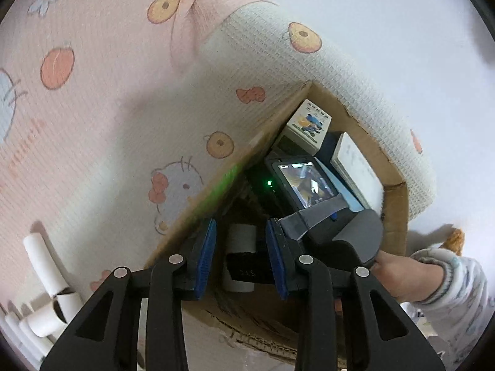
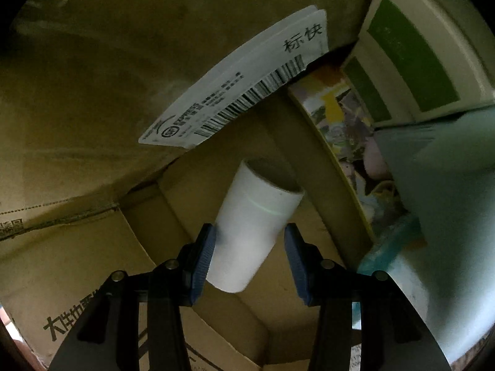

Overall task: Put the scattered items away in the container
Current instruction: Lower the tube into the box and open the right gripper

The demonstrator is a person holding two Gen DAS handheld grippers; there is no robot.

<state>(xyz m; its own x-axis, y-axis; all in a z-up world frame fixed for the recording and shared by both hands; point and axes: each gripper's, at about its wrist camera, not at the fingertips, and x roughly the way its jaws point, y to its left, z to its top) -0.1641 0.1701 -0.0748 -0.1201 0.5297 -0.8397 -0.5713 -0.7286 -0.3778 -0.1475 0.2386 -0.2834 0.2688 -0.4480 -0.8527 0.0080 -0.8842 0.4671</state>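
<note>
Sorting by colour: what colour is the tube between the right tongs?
White tube; right wrist view shows it best.

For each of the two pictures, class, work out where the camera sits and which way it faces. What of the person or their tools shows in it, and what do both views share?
Left wrist: rides the left gripper, above the cardboard box on a patterned blanket, looking into it; the right gripper and the person's hand show.
Right wrist: rides the right gripper, deep inside the box, facing its floor and wall; only its own fingers show.
Shared: the white tube, seen below the left gripper's fingers, and the box.
</note>
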